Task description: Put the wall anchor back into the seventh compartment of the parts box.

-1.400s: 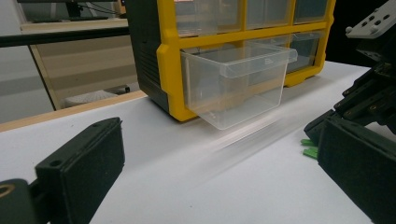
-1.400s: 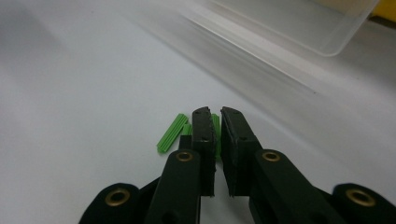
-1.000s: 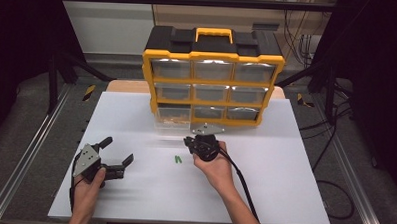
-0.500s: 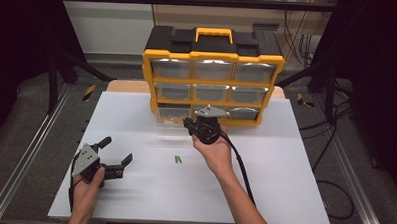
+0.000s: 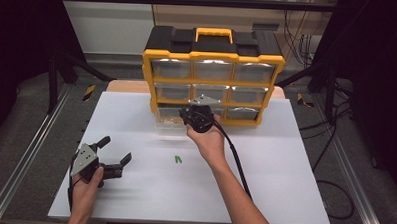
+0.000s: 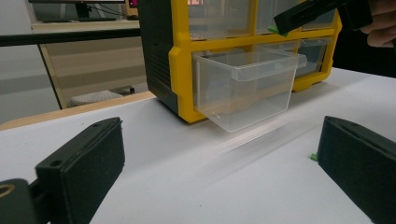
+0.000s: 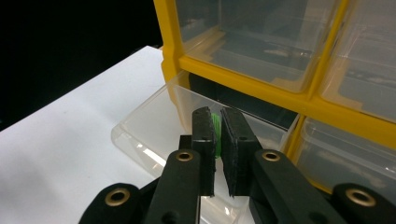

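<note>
Now we see right gripper (image 7: 216, 140) risen from desk (image 5: 284, 165) to pulled-out clear drawer (image 5: 170, 125) of yellow organizer (image 5: 213, 57), fingers clamped on green piece (image 7: 216, 125). Drop comes next, we judge. Two green pieces (image 5: 178, 159) remain on desk; left gripper (image 5: 116, 156) rests, fingers apart.

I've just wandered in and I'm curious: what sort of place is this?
Probably a lab recording bench: a white table in a metal frame, trailing cables, and a person's hand-held grippers sorting small green pieces into a yellow drawer organiser.
</note>
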Demonstrator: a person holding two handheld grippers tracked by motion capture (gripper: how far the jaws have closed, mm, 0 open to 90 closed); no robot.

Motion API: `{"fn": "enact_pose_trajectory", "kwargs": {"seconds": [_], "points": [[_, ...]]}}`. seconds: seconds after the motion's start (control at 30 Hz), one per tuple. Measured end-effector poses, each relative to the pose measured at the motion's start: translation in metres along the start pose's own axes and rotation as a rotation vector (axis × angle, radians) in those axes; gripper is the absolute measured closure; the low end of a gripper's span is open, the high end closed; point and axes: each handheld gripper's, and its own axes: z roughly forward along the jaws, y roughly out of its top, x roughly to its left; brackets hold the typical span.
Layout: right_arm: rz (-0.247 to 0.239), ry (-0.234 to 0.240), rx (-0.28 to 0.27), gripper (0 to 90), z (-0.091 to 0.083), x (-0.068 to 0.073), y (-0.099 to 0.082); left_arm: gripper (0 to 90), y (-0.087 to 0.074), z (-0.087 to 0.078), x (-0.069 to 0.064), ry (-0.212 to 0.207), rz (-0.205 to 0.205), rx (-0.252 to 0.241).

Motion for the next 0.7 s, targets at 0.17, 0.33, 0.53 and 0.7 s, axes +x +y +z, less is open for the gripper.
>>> {"fn": "enact_pose_trajectory", "kwargs": {"seconds": [0.17, 0.33, 0.53, 0.7], "points": [[-0.015, -0.025, -0.007, 62.4, 0.000, 0.003, 0.002, 1.0, 0.000, -0.001, 0.001, 0.002, -0.004, -0.001], [-0.043, -0.044, 0.017, 42.5, -0.006, 0.007, 0.001, 1.0, 0.000, 0.000, 0.002, 0.004, -0.008, -0.004], [-0.072, -0.054, 0.054, 25.5, -0.017, 0.015, -0.003, 1.0, -0.001, -0.001, 0.003, 0.007, -0.010, -0.005], [-0.067, -0.037, 0.086, 19.3, -0.025, 0.020, -0.010, 1.0, -0.001, -0.002, 0.003, 0.009, -0.011, -0.003]]}}
